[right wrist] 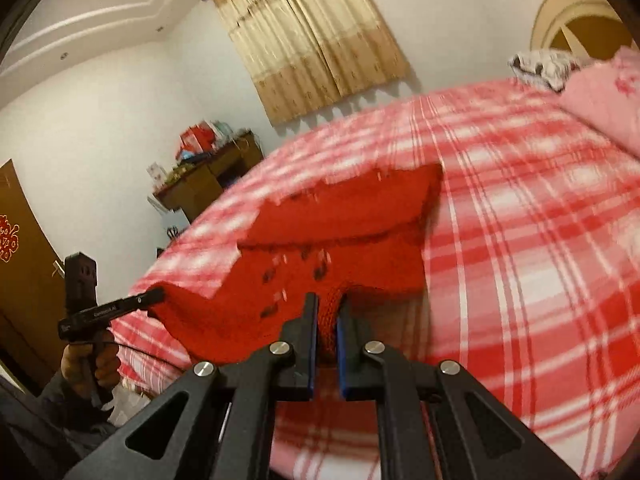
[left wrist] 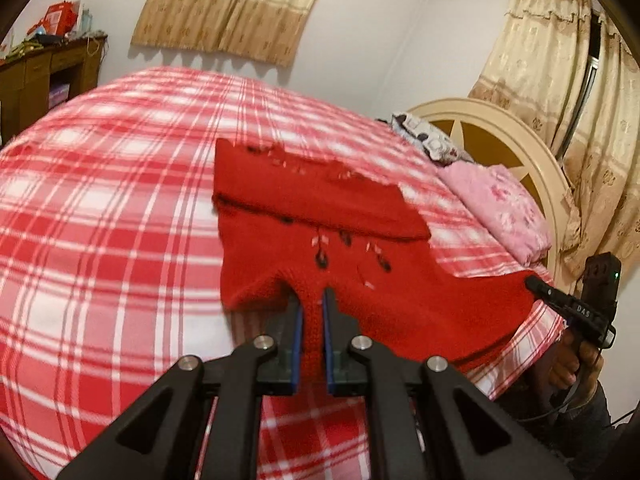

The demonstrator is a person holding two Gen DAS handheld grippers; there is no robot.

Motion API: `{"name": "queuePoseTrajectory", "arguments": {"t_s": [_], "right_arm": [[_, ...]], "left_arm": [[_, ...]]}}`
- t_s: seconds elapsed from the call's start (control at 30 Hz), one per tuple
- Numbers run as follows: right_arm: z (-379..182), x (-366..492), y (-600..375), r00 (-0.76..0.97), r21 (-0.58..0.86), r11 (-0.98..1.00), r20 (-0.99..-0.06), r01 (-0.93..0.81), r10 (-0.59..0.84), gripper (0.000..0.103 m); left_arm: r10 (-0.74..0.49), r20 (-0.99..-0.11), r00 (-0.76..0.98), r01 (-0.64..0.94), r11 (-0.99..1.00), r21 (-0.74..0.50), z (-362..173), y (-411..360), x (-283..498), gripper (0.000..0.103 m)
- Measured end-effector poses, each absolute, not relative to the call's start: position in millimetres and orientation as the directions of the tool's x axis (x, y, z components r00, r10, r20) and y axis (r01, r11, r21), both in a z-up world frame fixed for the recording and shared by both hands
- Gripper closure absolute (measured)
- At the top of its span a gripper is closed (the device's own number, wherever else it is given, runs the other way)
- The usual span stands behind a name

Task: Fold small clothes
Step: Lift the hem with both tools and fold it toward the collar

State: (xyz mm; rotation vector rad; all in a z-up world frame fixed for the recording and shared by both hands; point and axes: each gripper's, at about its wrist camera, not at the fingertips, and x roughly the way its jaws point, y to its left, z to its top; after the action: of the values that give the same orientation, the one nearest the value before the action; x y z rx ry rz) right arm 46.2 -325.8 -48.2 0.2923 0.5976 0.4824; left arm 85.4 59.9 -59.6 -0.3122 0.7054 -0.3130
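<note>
A small red knitted sweater [left wrist: 320, 196] with dark bead trim lies on the red-and-white plaid bed [left wrist: 100, 208], its far part folded over itself. The near edge is raised off the sheet. My left gripper [left wrist: 312, 296] is shut on a ribbed strip of that edge. At the right of the same view, my right gripper [left wrist: 534, 282] pinches the other near corner, with a hand below it. In the right wrist view my right gripper [right wrist: 329, 300] is shut on the sweater [right wrist: 360, 208]. My left gripper [right wrist: 158, 293] holds the sweater's left corner there.
A pink pillow [left wrist: 504, 208] and a patterned pillow [left wrist: 424, 140] lie against the cream headboard [left wrist: 500, 120]. A wooden desk [right wrist: 208, 184] piled with items stands beyond the bed. Curtains [left wrist: 232, 4] hang on the white walls, and a brown door [right wrist: 20, 248] is at left.
</note>
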Motion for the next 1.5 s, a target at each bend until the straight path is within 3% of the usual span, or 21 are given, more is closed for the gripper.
{"name": "queuePoseTrajectory", "arguments": {"t_s": [0.17, 0.6, 1.0, 1.5], "right_arm": [[-21, 59, -321, 0.738, 0.394, 0.830, -0.402, -0.395, 0.542, 0.096], [13, 104, -318, 0.774, 0.388, 0.828, -0.335, -0.406, 0.537, 0.096], [33, 158, -318, 0.809, 0.388, 0.852, -0.331, -0.352, 0.485, 0.096], [56, 235, -297, 0.832, 0.334, 0.894, -0.368, -0.299, 0.416, 0.096]], "left_arm": [[-0.418, -0.541, 0.730, 0.174, 0.879, -0.444, -48, 68, 98, 0.094], [-0.417, -0.472, 0.777, 0.138, 0.844, -0.519, -29, 83, 137, 0.094], [-0.411, -0.412, 0.813, 0.155, 0.835, -0.528, 3, 90, 177, 0.094], [-0.369, -0.429, 0.824, 0.119, 0.854, -0.506, 12, 97, 261, 0.094]]}}
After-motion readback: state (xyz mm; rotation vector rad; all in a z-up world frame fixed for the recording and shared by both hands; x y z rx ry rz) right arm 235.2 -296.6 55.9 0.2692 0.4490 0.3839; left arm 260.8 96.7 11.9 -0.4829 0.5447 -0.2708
